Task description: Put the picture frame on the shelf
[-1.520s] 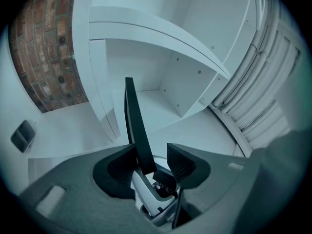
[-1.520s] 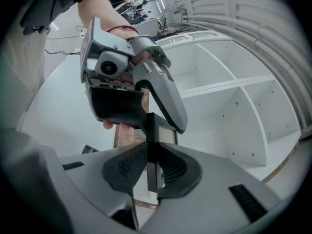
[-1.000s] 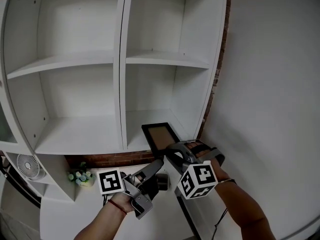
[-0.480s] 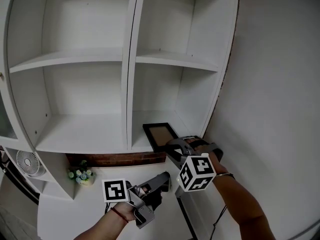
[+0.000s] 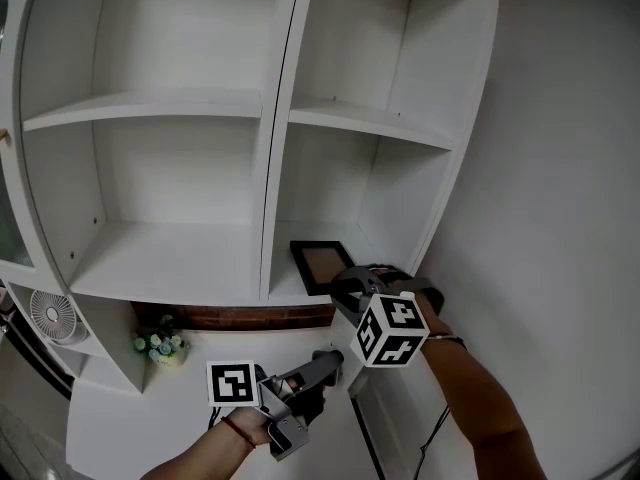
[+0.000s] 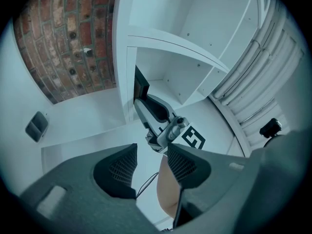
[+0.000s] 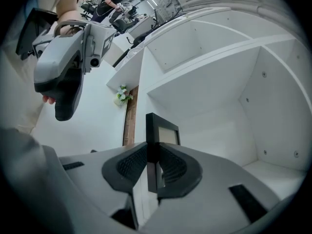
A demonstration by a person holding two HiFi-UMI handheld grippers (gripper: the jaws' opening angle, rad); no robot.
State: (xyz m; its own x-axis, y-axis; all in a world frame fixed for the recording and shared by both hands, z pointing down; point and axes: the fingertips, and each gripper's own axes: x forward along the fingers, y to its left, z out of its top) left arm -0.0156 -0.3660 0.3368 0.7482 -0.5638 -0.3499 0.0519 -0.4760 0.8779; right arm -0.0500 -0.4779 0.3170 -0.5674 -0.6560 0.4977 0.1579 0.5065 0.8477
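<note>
My right gripper [image 5: 340, 286] pinched the near edge of the black picture frame [image 5: 320, 264]. The frame was low inside the lower right compartment of the white shelf [image 5: 170, 268], near its front edge; I could not tell whether it touched the board. My left gripper [image 5: 330, 360] hung below the shelf, jaws spread, holding nothing.

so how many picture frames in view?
1. The picture frame is clamped in the right tool, at the shelf's lower right compartment. Others could be out of view.
</note>
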